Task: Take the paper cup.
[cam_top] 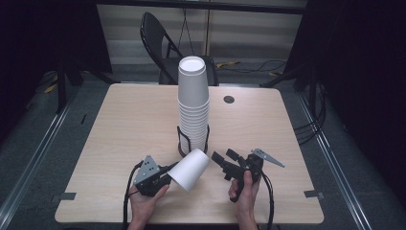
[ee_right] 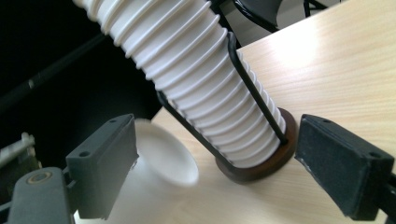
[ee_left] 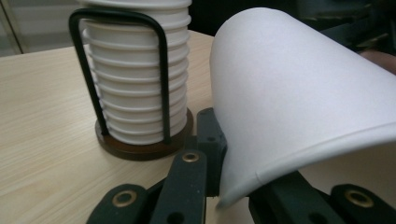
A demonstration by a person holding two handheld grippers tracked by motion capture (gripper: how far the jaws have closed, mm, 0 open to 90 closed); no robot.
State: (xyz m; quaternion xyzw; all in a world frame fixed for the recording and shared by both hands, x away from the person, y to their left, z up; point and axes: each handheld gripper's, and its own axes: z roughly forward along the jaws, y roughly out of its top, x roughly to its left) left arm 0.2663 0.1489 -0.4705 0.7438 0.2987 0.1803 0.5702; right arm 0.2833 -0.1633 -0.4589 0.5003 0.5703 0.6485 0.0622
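we have one cup off the stack, pinched at its rim by the left tool, lying tilted above the table just before the holder. the right tool stands spread and empty. the cup is plain white paper, undented; placing it remains.

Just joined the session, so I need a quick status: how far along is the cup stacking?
Done: a tall stack of white cups stands upside down in the wire holder. In hand: the left gripper is shut on the rim of one loose cup, tilted beside the holder. The right gripper is open and holds nothing. Left: setting that cup on the stack.
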